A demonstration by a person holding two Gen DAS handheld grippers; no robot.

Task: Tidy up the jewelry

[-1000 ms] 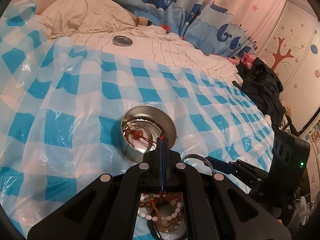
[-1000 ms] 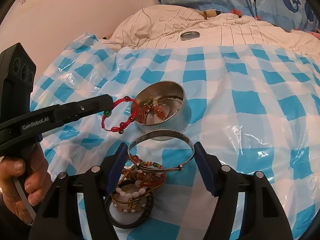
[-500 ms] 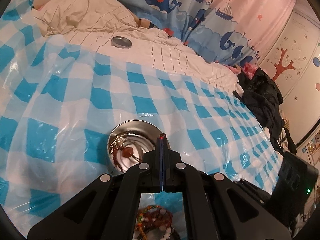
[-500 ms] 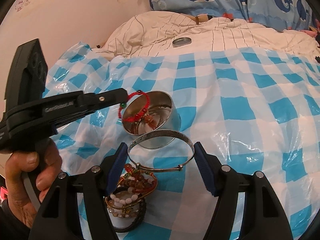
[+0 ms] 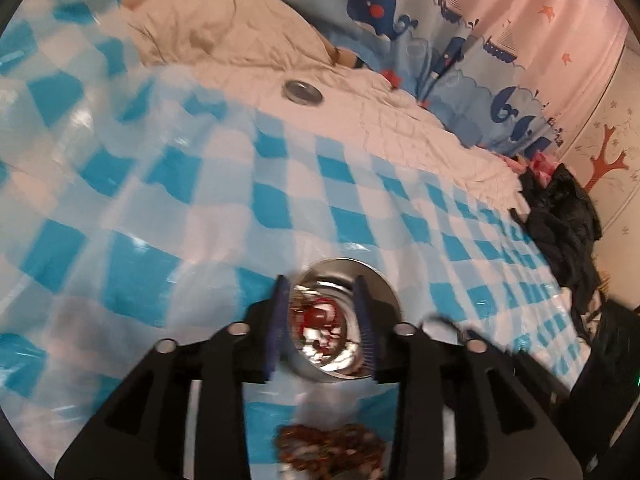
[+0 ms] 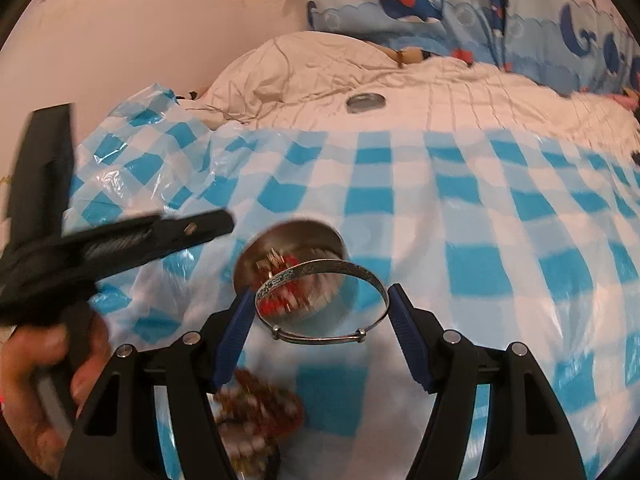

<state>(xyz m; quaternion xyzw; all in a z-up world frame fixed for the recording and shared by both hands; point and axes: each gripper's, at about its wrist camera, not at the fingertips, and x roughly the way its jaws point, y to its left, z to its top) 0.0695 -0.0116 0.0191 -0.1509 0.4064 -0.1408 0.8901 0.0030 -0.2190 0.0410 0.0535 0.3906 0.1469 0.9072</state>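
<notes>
Silver is the thing to watch: the silver bangle sits crosswise between the blue pads of the right gripper, both sides of the hoop touching a pad, so the jaws stand wide yet closed on it. It hangs just over the near rim of the metal tin, which stands on the blue-checked plastic sheet spread over the bed. Red and beaded pieces already lie in the tin.

From its own camera the left gripper hovers above the tin, jaws opening with nothing pinched between them; the red cord bracelet appears to lie in the tin below, though blur makes this uncertain.

To land the bangle well, I would carry it forward until the whole hoop is over the tin's mouth, tilt it so the low edge enters first, then part the jaws slowly. Clearing the left gripper first avoids a knock. The bead pile on the sheet waits near the right gripper
</notes>
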